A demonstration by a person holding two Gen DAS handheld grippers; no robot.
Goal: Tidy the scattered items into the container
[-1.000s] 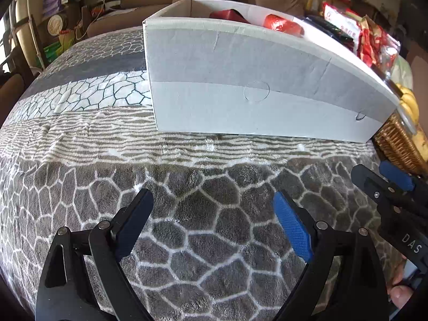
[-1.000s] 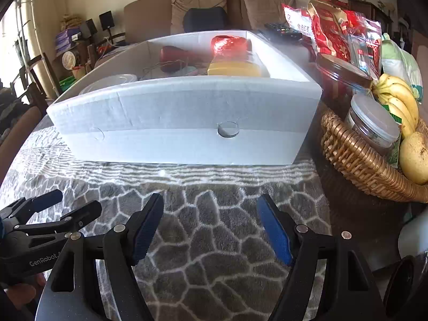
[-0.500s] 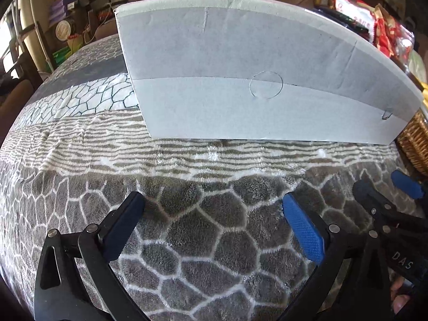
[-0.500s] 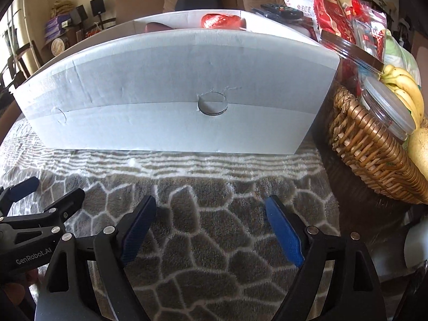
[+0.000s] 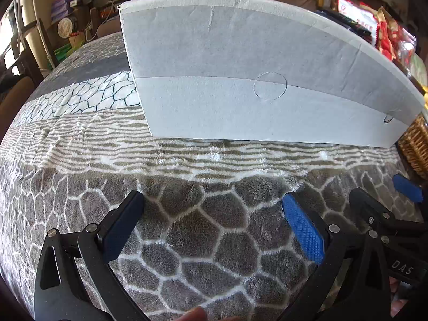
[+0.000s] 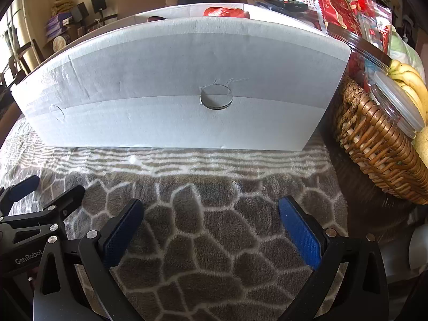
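A white cardboard box (image 5: pixel 240 67) stands on the patterned grey blanket (image 5: pixel 200 227), its front wall filling the left wrist view and hiding what is inside. Over the box (image 6: pixel 174 80) rim, the right wrist view shows a red packet (image 6: pixel 224 12) inside. My left gripper (image 5: pixel 211 198) hovers open over the blanket just before that wall, nothing between its blue pads. My right gripper (image 6: pixel 210 202) is beside it to the right, jaws opening, also empty. Each gripper shows at the edge of the other's view: the right gripper (image 5: pixel 379 187) and the left gripper (image 6: pixel 54 184).
A wicker basket (image 6: pixel 374 144) with a lidded jar (image 6: pixel 396 101) and bananas (image 6: pixel 409 80) stands right of the box. Red snack bags (image 6: pixel 339 8) and a remote control (image 6: pixel 286 4) lie behind it. A sofa and shelves are in the background.
Both grippers have come lower and nearer the box front, so its inside has dropped out of the left wrist view. Both pairs of jaws have spread wider.
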